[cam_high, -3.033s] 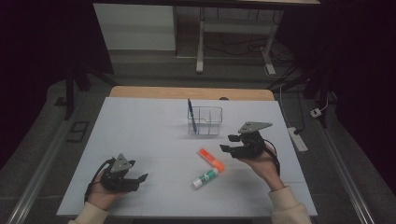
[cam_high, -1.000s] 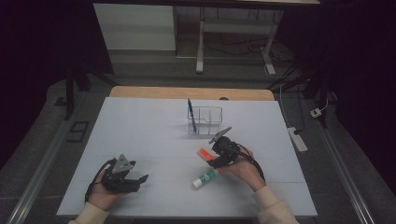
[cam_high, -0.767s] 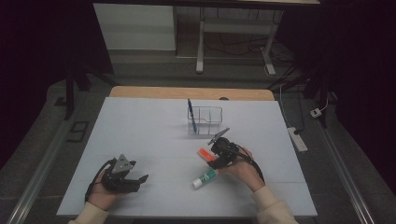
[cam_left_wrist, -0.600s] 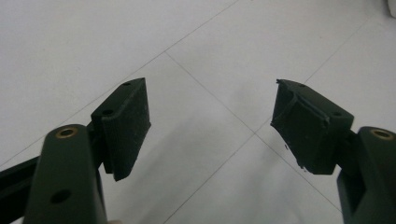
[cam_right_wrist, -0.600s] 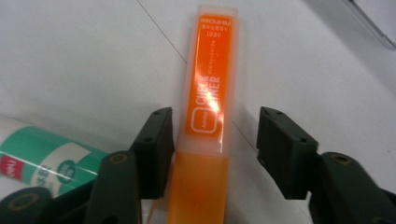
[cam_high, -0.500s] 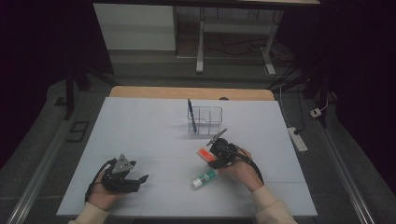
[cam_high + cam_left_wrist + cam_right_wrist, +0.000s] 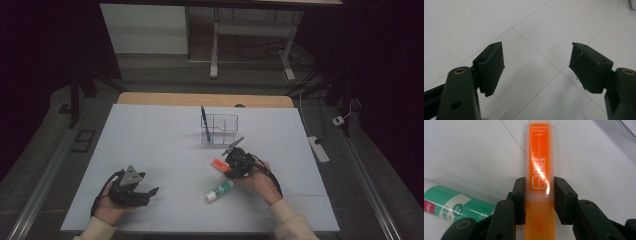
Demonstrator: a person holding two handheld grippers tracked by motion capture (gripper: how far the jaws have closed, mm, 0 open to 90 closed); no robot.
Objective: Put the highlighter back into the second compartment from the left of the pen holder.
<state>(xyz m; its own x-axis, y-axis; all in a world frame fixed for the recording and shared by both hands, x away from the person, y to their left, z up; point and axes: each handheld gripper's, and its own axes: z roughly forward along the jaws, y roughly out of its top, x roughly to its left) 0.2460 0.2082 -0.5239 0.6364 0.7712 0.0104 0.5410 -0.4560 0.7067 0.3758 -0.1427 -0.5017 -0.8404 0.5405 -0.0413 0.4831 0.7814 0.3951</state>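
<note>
An orange highlighter (image 7: 539, 165) lies flat on the white table (image 7: 150, 135), right of centre (image 7: 219, 164). My right gripper (image 7: 539, 195) sits low over its near end; its jaws have just been closing, and both pads now touch the marker's sides. In the high view the right gripper (image 7: 228, 165) points left at it. A green-and-white glue stick (image 7: 220, 190) lies just in front, also at the lower left of the right gripper view (image 7: 451, 202). My left gripper (image 7: 150, 192) rests at the front left, open, with bare table between its pads (image 7: 537, 65).
A clear plastic organizer (image 7: 219, 128) stands behind the highlighter, with a blue pen (image 7: 204, 122) upright in its left compartment. A power strip (image 7: 318, 148) lies off the table's right edge. Dark floor and desk legs lie beyond the far edge.
The right hand came in from the right to the highlighter three seconds ago, and over the last second its jaws narrowed onto the marker. The left gripper stayed put.
</note>
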